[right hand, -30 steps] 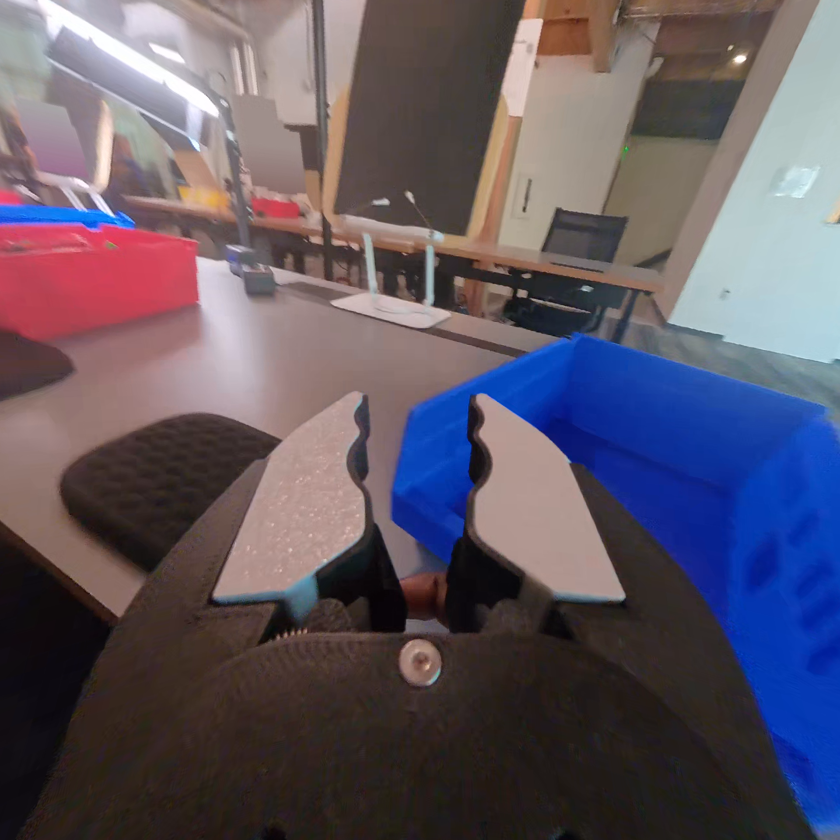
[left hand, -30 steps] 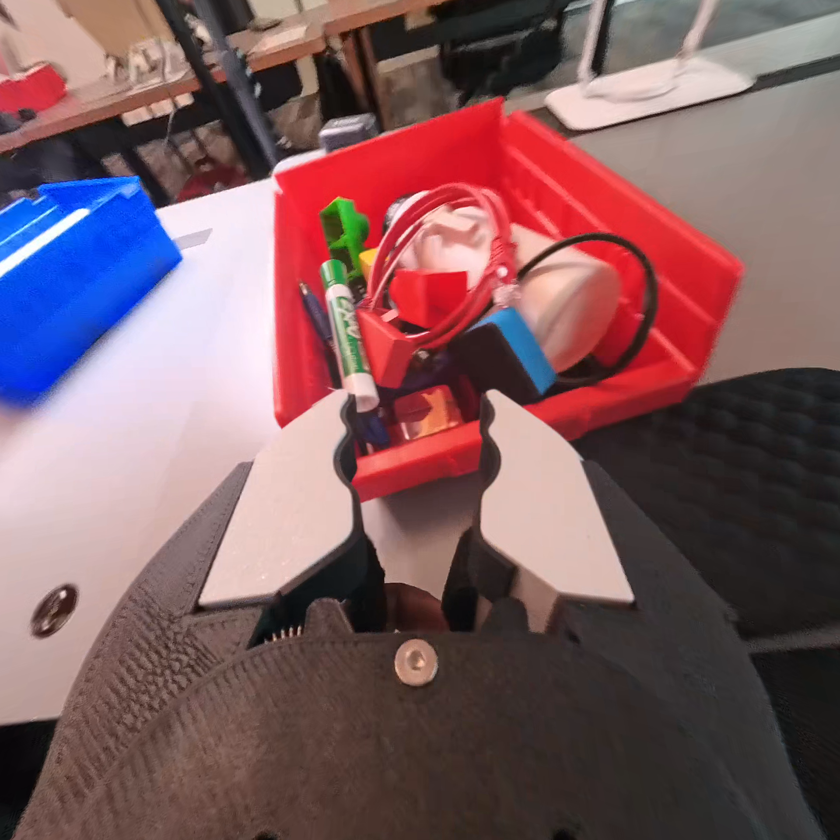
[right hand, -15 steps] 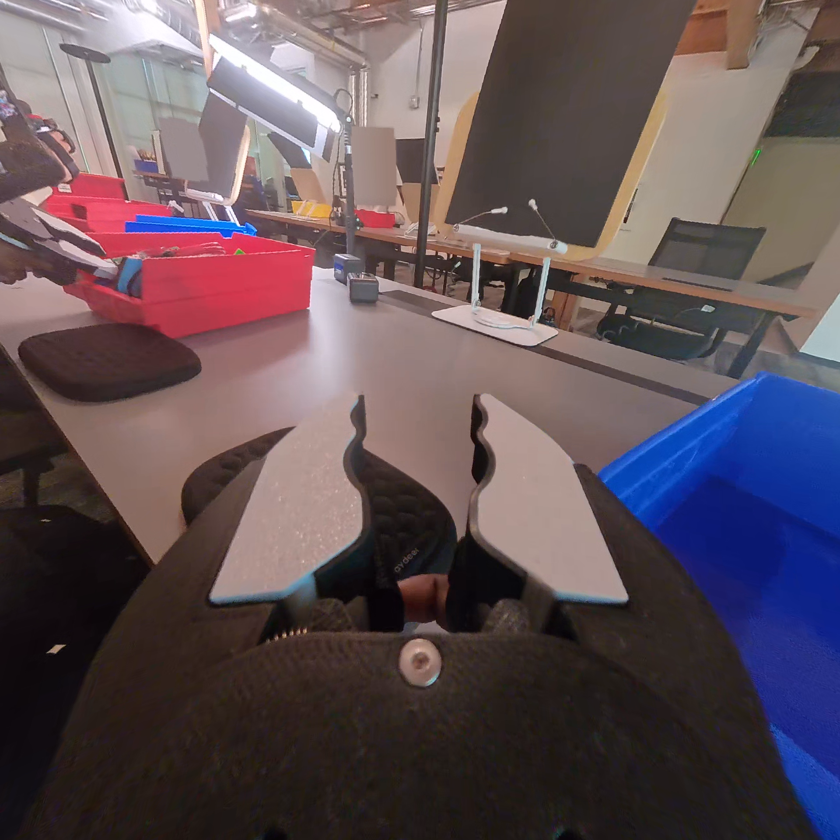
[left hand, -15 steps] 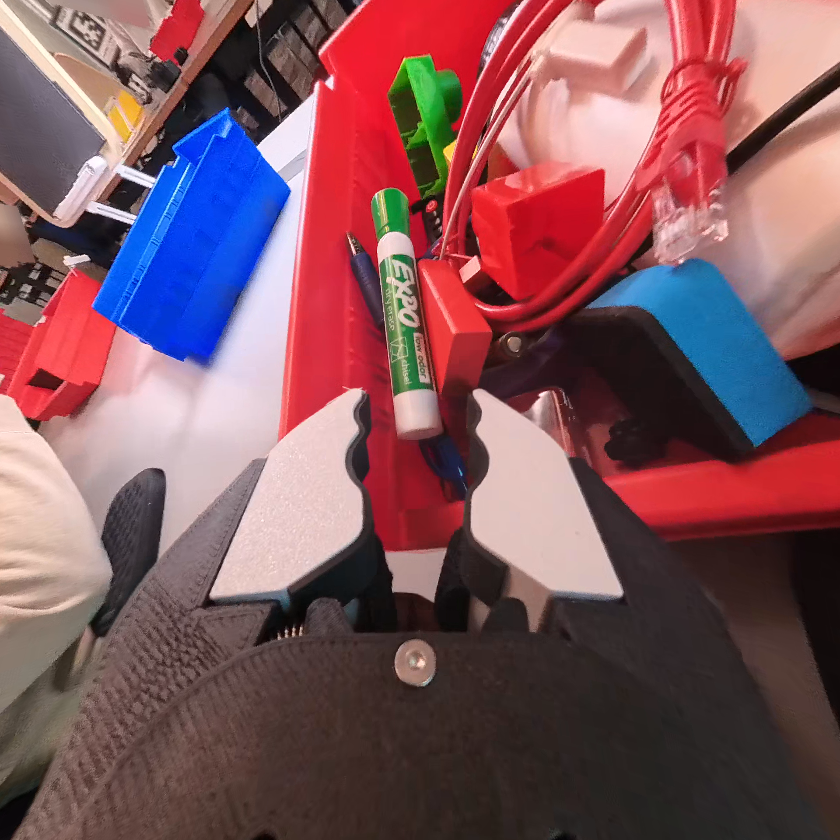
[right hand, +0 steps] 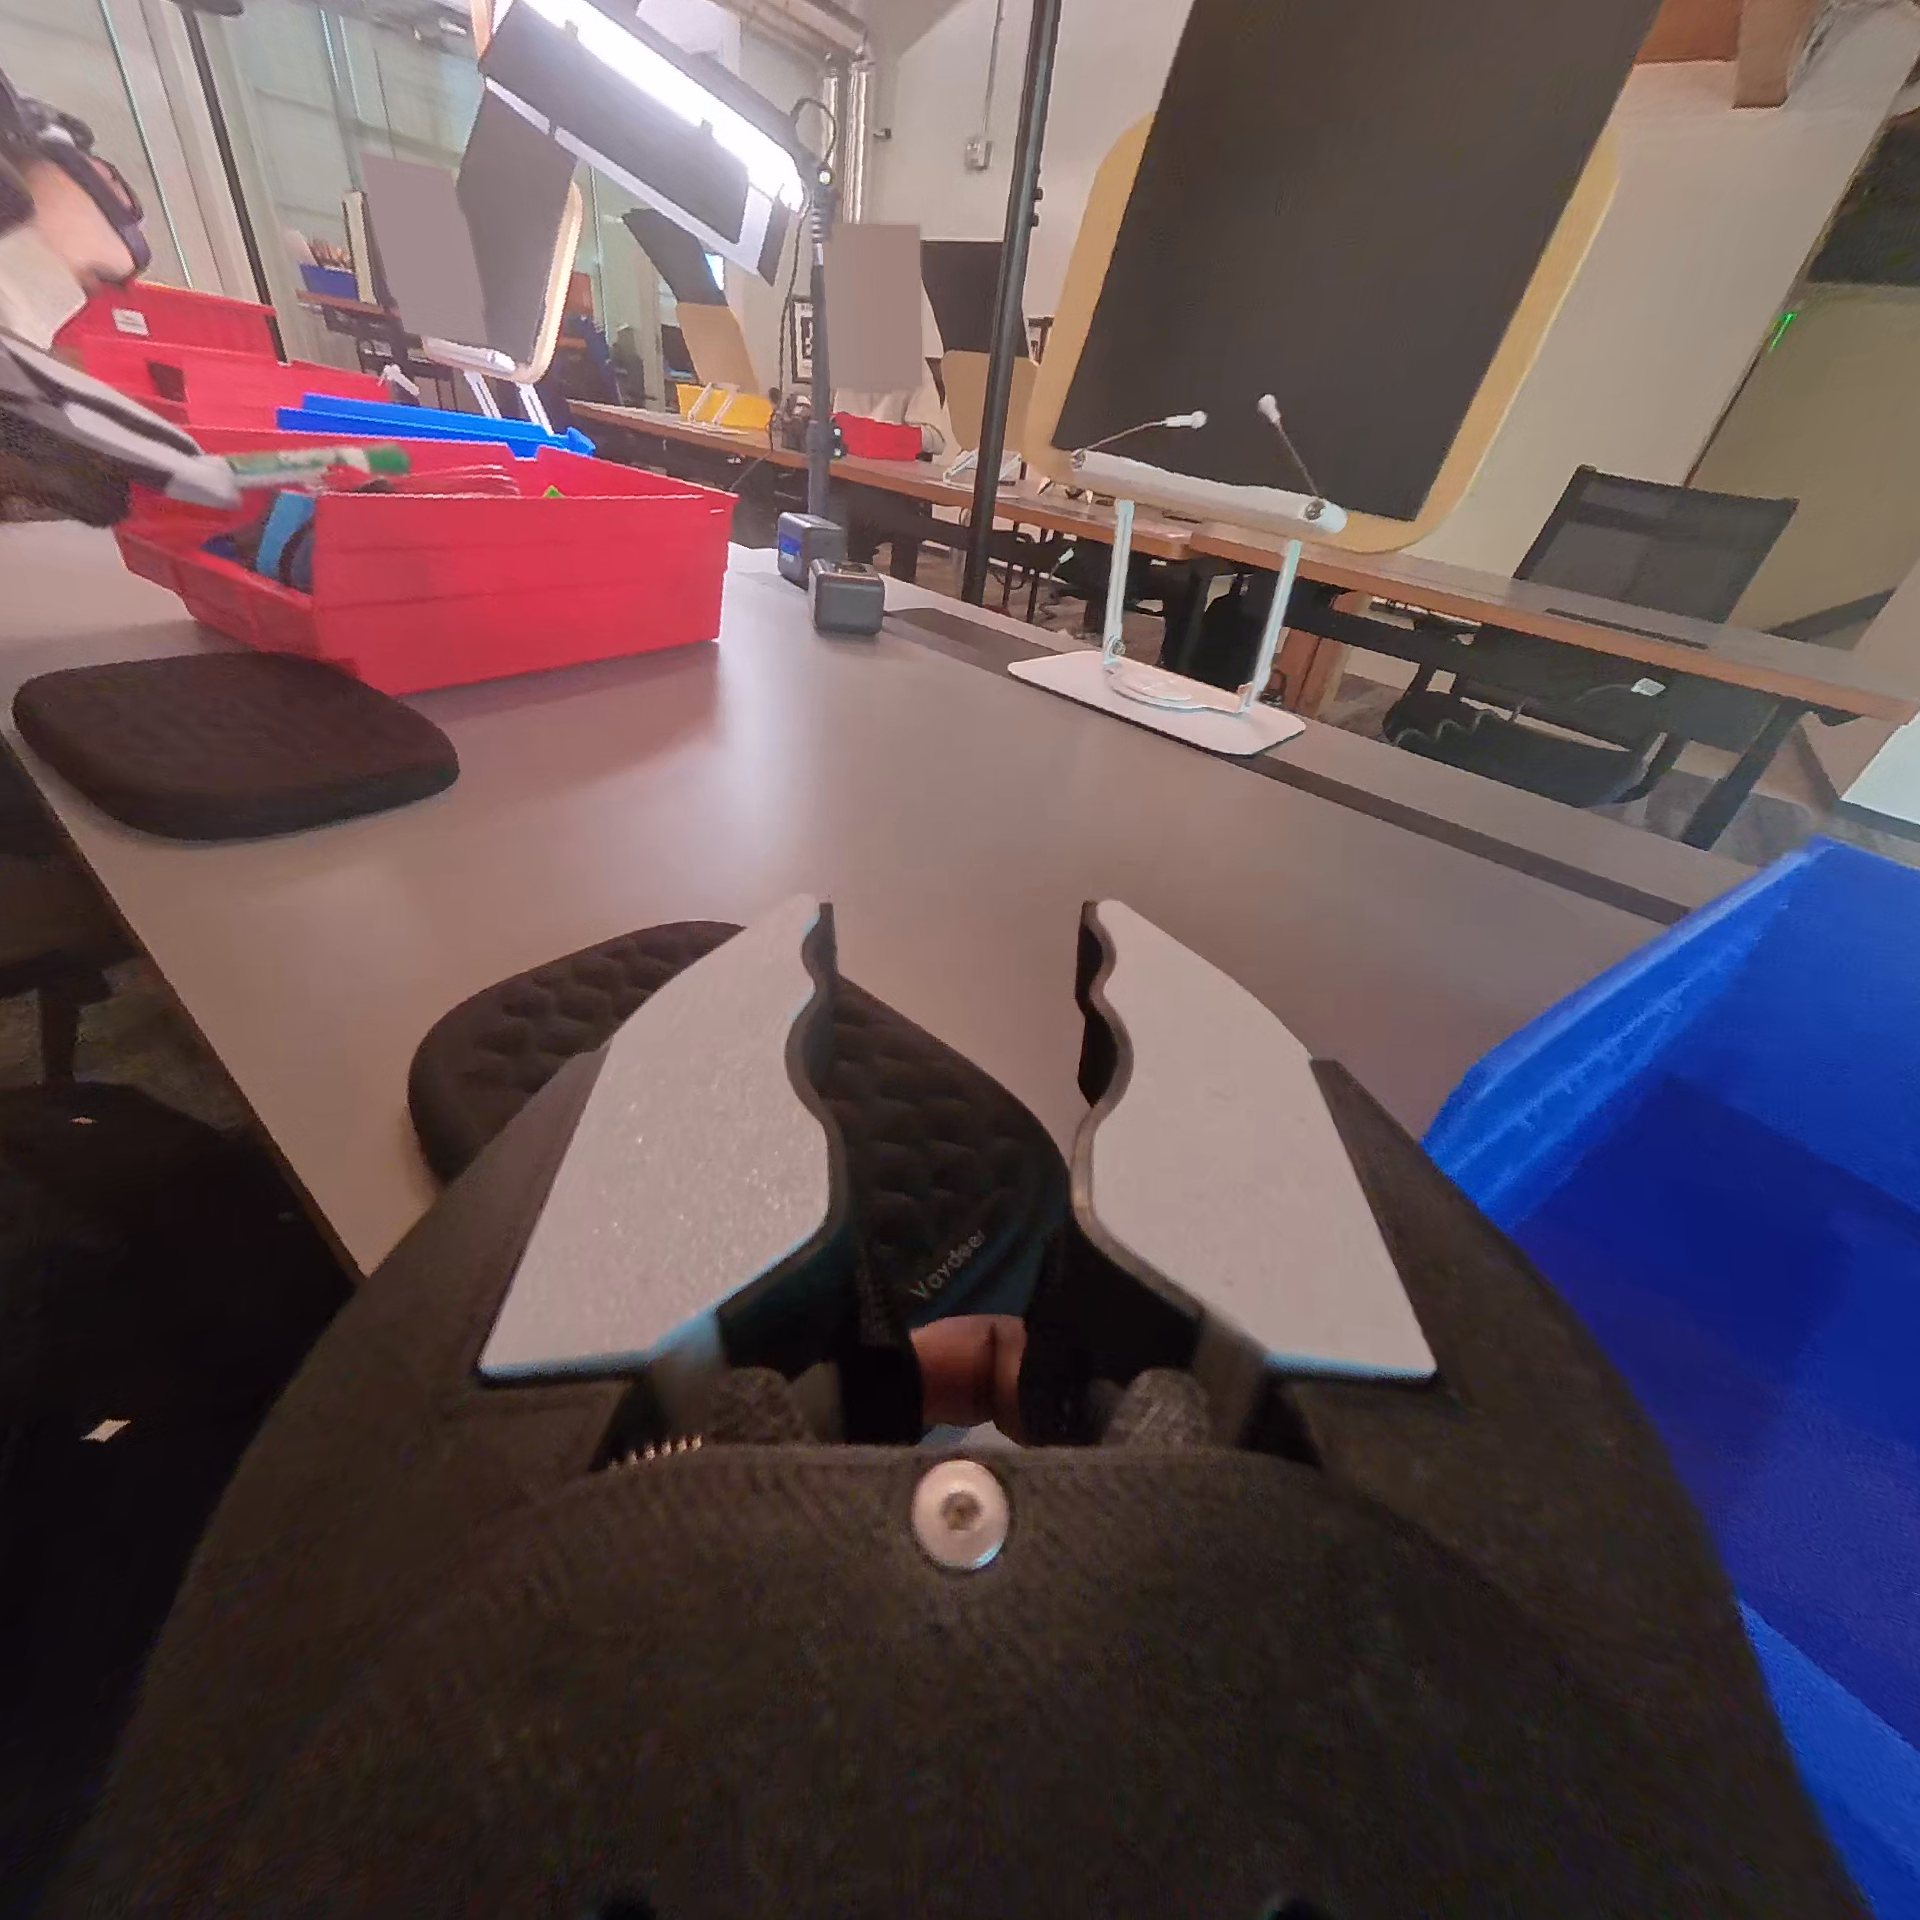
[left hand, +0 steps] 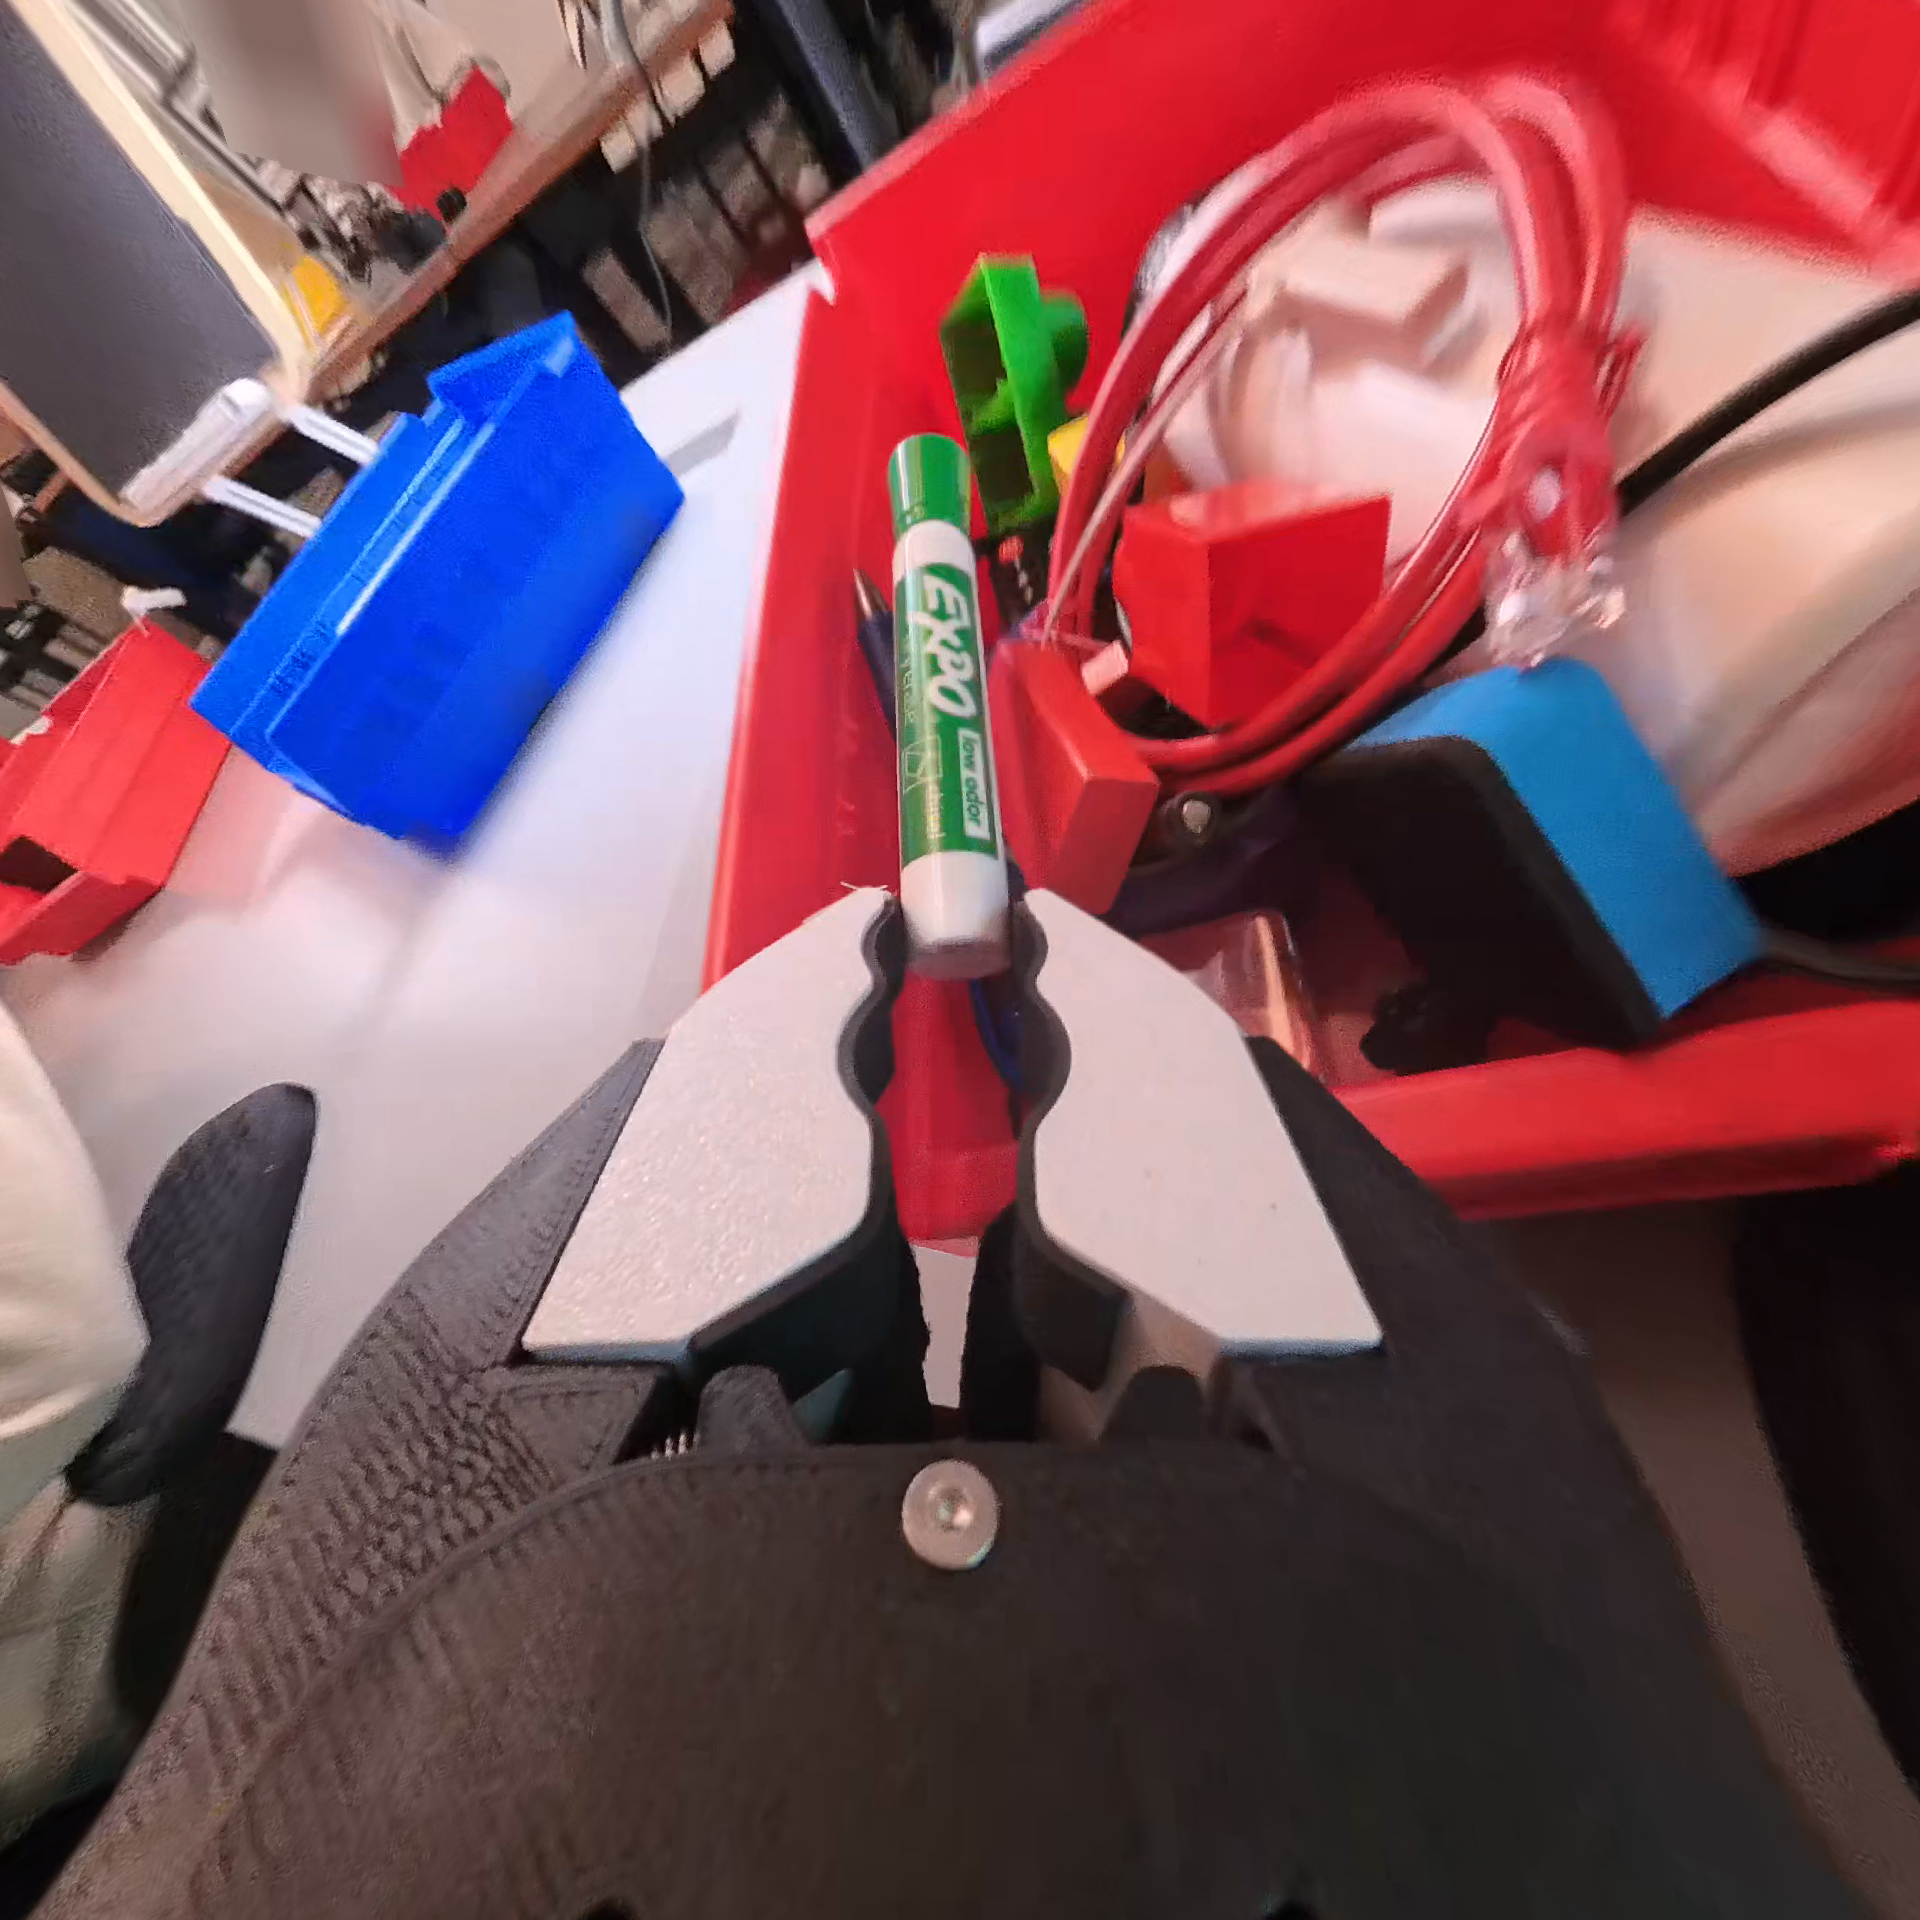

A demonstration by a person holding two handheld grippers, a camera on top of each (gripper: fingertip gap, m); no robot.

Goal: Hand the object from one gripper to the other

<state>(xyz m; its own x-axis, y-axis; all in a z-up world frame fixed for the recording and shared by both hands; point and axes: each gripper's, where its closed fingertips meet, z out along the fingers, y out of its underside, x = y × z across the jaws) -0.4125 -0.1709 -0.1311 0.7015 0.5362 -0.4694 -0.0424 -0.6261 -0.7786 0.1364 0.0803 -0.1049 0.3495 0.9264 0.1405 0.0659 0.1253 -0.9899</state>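
The left hand-held gripper (left hand: 954,925) is clamped on the marker's (left hand: 940,696) white butt end, over the red bin (left hand: 774,727). Best lift it straight out, clear of the cable (left hand: 1538,416), keeping the barrel exposed for the right hand-held gripper (right hand: 951,935), which waits with jaws apart over the bench (right hand: 935,769).

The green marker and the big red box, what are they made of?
The green-capped white marker looks like smooth, slightly glossy plastic: light glints along its round barrel, under a printed label. The red open-topped storage bin looks like hard moulded plastic, probably semi-gloss: flat, even-coloured walls with crisp edges. The left gripper has its jaws closed on the marker's end.
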